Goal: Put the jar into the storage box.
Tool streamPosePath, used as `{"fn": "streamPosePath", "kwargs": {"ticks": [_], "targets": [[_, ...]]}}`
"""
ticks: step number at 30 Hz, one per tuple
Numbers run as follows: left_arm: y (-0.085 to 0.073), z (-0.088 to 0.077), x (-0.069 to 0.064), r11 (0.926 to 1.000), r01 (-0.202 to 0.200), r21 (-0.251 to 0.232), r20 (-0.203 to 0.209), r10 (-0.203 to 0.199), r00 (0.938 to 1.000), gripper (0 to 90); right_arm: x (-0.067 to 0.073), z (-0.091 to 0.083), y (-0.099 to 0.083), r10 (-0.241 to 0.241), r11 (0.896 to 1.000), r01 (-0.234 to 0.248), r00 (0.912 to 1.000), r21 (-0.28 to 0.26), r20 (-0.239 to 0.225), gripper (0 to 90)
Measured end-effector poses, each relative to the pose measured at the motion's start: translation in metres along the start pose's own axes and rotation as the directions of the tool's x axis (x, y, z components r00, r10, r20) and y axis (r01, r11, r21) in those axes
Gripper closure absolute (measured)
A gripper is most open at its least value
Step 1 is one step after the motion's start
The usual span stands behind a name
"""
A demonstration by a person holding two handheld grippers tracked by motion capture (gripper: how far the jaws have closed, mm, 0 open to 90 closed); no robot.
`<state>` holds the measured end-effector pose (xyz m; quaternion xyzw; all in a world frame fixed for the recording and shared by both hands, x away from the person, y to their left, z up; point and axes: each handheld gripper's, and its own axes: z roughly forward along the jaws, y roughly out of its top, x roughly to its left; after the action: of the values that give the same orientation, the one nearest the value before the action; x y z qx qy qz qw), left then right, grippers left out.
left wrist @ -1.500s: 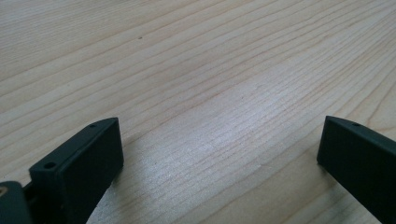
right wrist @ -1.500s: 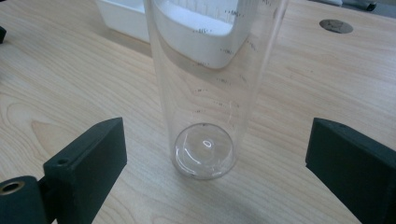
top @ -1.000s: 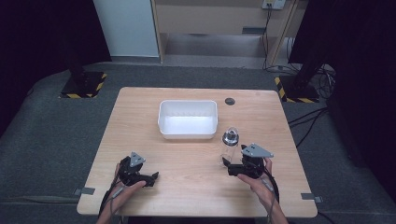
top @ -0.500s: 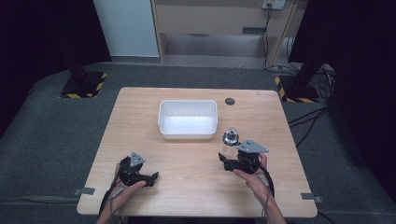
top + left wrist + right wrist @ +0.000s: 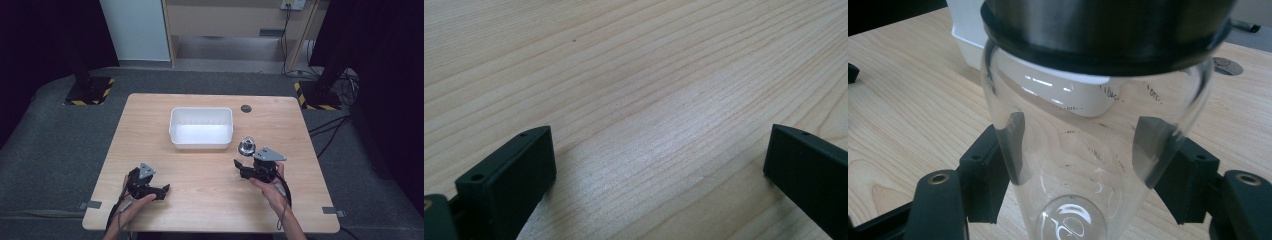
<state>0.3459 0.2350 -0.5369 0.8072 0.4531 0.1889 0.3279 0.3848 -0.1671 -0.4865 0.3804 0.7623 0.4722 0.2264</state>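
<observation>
Jaws of the right gripper (image 5: 1075, 145) had just closed on the jar (image 5: 1098, 100) — ready to lift; left gripper (image 5: 659, 165) gaped, empty.

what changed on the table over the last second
The right tongs moved a little toward the clear glass jar and have just been closing; their pads now press its sides. The left tongs, open, and the white bin stayed put.

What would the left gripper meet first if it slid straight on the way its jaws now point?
Probably nothing soon. In the high view the left gripper points right, across the table. Its own view shows bare wood ahead between open jaws. Further on, the right gripper, shut on the glass jar, may lie near that line; depth is unclear.
</observation>
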Motion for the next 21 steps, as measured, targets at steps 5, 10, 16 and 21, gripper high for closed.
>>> {"fn": "streamPosePath", "kwargs": {"ticks": [5,10,16,21], "targets": [[0.000,0.000,0.000,1.0000,0.002,-0.002,0.000,-0.002,1.0000,0.0,0.001,-0.001,0.001,-0.004,1.000,0.004,0.9999,-0.002,0.009,31.2],[0.000,0.000,0.000,1.0000,0.001,0.000,0.000,-0.001,1.0000,0.0,0.001,-0.005,0.009,-0.012,0.999,0.012,0.9998,-0.029,0.014,31.2],[0.000,0.000,0.000,1.0000,0.000,0.001,0.000,0.000,1.0000,0.0,0.001,-0.006,0.019,-0.011,0.999,0.011,0.9999,-0.042,0.001,31.2],[0.000,0.000,0.000,1.0000,0.000,0.001,0.000,0.000,1.0000,0.0,0.003,-0.004,0.024,-0.022,0.999,0.022,0.9997,-0.043,-0.009,31.2]]}}
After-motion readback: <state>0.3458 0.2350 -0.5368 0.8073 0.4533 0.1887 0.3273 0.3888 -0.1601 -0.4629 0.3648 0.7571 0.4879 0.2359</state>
